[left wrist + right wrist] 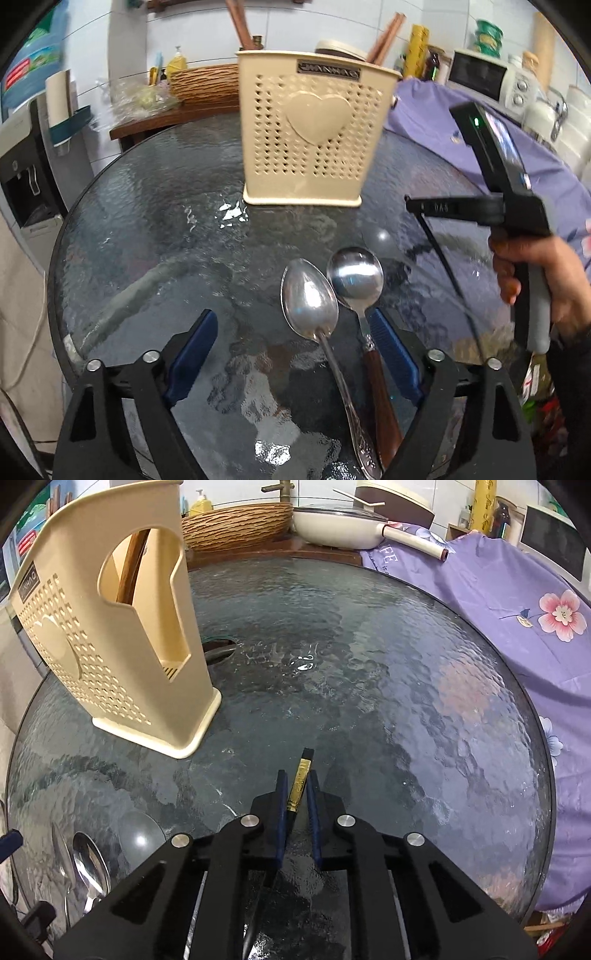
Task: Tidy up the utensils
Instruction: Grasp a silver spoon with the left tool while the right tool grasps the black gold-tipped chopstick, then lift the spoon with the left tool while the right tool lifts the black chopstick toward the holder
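A cream perforated utensil holder (310, 129) stands upright on the round glass table (155, 221), with brown chopsticks inside; it also shows in the right wrist view (122, 646). Two spoons lie side by side near me: an all-metal spoon (310, 295) and a wooden-handled spoon (356, 277). My left gripper (291, 325) is open, its fingers on either side of the spoon handles just above the table. My right gripper (297, 786) is shut on a black chopstick with a gold band (301, 779), held above the table right of the holder; in the left wrist view it (421, 206) holds the chopstick hanging down.
A purple floral cloth (517, 609) covers the table's right side. Behind the table are a wicker basket (236, 520), a white pan (340, 524) and a microwave (484, 74). A water dispenser (26, 177) stands at the left.
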The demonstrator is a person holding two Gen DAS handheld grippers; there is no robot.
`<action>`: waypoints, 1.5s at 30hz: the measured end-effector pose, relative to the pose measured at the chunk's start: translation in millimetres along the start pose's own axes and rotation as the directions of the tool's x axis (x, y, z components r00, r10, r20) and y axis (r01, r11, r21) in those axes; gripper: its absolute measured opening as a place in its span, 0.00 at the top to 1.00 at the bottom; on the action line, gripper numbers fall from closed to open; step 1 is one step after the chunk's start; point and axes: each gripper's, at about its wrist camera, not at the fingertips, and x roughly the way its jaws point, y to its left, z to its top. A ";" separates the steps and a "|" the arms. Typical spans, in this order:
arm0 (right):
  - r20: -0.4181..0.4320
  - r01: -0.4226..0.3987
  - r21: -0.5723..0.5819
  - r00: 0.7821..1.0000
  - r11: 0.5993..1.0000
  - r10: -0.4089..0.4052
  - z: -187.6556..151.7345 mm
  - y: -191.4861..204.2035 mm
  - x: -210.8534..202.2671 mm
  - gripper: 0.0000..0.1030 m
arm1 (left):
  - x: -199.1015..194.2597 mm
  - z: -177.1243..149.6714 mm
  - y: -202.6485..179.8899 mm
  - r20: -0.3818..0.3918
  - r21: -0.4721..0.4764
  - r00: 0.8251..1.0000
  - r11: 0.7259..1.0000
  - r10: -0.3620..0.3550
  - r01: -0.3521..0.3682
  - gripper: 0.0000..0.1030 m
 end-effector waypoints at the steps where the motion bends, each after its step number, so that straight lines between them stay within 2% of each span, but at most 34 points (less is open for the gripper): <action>1: 0.000 -0.002 0.000 1.000 1.000 0.002 -0.3 -0.1 -0.2 0.89 | 1.3 -1.4 -2.5 -0.008 0.013 1.000 1.000 0.004 -0.004 0.26; 10: -0.002 -0.012 -0.022 1.000 1.000 0.012 -10.1 5.2 -7.3 0.90 | 18.2 -4.7 -15.7 -0.072 0.081 0.996 0.996 0.044 -0.038 0.38; 20: -0.012 -0.042 -0.028 0.999 0.999 0.041 -15.7 13.8 -13.9 0.91 | 33.8 12.5 -16.9 -0.076 0.062 0.995 0.996 0.066 -0.061 0.48; 29: -0.005 -0.099 0.019 0.995 0.995 0.099 -12.9 6.5 -13.8 0.93 | 44.5 25.9 -20.5 -0.074 0.050 0.995 0.997 0.068 -0.064 0.66; 37: 0.074 -0.176 0.055 0.982 0.983 0.172 -3.8 -5.3 -28.7 0.93 | 36.7 44.8 -20.1 -0.031 0.035 0.999 0.999 0.039 -0.038 0.66; 45: 0.222 -0.262 0.064 0.945 0.963 0.242 9.8 -21.4 -67.3 0.93 | 9.4 73.6 -14.7 0.080 -0.014 0.997 1.000 -0.005 0.006 0.67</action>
